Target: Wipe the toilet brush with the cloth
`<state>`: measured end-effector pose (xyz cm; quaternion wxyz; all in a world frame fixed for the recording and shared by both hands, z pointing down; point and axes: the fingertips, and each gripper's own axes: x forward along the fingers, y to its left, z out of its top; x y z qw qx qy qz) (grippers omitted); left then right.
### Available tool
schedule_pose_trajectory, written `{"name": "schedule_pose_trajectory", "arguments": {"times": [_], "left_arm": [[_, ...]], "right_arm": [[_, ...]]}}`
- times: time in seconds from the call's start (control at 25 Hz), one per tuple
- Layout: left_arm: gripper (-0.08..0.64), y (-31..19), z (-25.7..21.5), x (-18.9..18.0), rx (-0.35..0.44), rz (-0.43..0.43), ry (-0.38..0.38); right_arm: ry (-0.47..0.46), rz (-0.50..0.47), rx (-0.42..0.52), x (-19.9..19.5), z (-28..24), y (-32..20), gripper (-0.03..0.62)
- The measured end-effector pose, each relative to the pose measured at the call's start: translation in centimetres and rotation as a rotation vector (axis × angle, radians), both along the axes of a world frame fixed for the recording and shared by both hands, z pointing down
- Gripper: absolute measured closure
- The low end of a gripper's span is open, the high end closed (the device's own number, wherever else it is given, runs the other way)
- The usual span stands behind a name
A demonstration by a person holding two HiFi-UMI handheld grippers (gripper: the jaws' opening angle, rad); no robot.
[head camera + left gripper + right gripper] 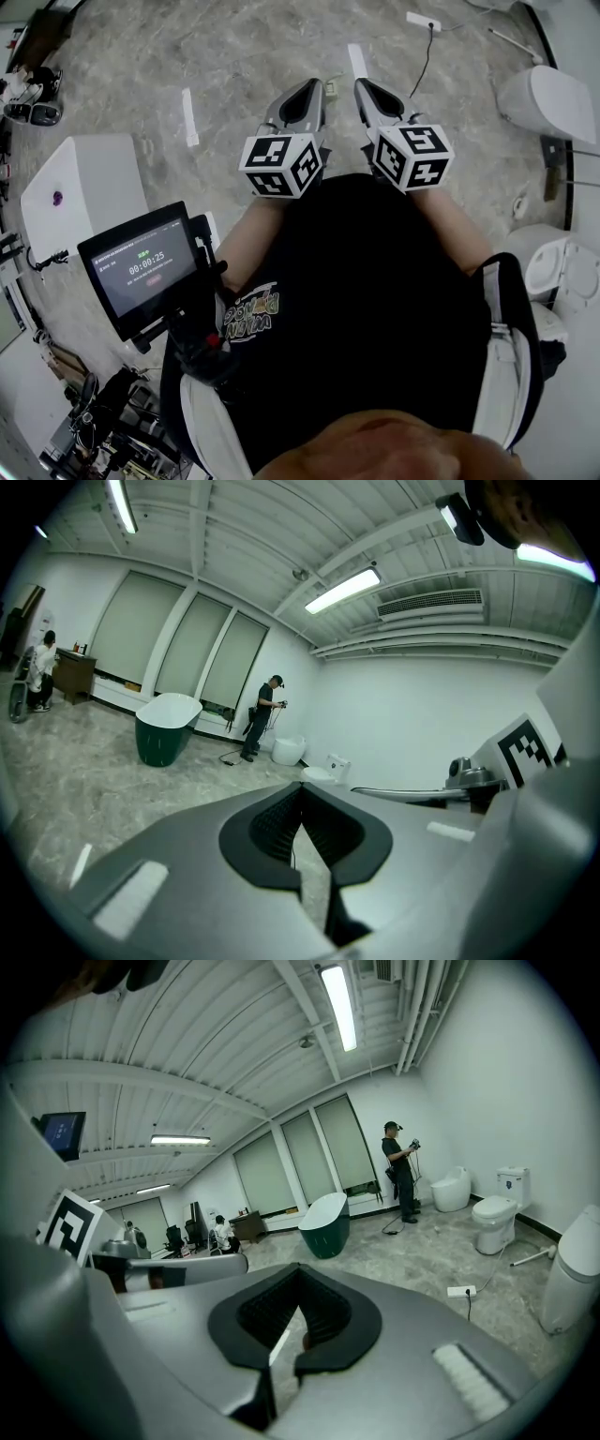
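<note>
Held side by side before the person's dark shirt (375, 281), the grey left claw (300, 787) and right claw (298, 1271) are each pressed together on nothing, likely a resting carry. Grey marbled floor (253, 56) lies open ahead, and a white toilet (548, 98) edges the right. No toilet brush or cloth shows.

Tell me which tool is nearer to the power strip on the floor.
Right. The right tool lies below and left of the power strip in the head view; the left tool sits farther left, beside it.
</note>
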<state>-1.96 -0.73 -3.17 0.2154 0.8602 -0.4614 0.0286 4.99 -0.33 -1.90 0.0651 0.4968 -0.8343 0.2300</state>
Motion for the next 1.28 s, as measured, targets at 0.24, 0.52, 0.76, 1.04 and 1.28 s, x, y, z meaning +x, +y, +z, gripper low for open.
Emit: {"name": "schedule_pose_trajectory", "arguments": {"times": [0.24, 0.52, 0.76, 1.04, 1.28], "left_arm": [[0.560, -0.05, 0.02, -0.02, 0.002, -0.002, 0.001], [0.560, -0.07, 0.14, 0.04, 0.000, -0.001, 0.001], [0.560, -0.08, 0.15, 0.04, 0.000, 0.001, -0.002], [0.560, -0.07, 0.20, -0.17, -0.001, -0.004, -0.005], [0.560, -0.08, 0.27, -0.31, -0.003, -0.008, -0.007]], "right_arm": [[0.007, -0.006, 0.009, -0.07, -0.14, -0.08, 0.592], [0.015, -0.016, 0.019, -0.18, -0.21, -0.09, 0.592], [0.013, -0.017, 0.018, -0.19, -0.17, -0.14, 0.592], [0.010, -0.017, 0.020, -0.33, -0.21, -0.18, 0.592], [0.009, -0.023, 0.021, -0.55, -0.19, -0.21, 0.592]]}}
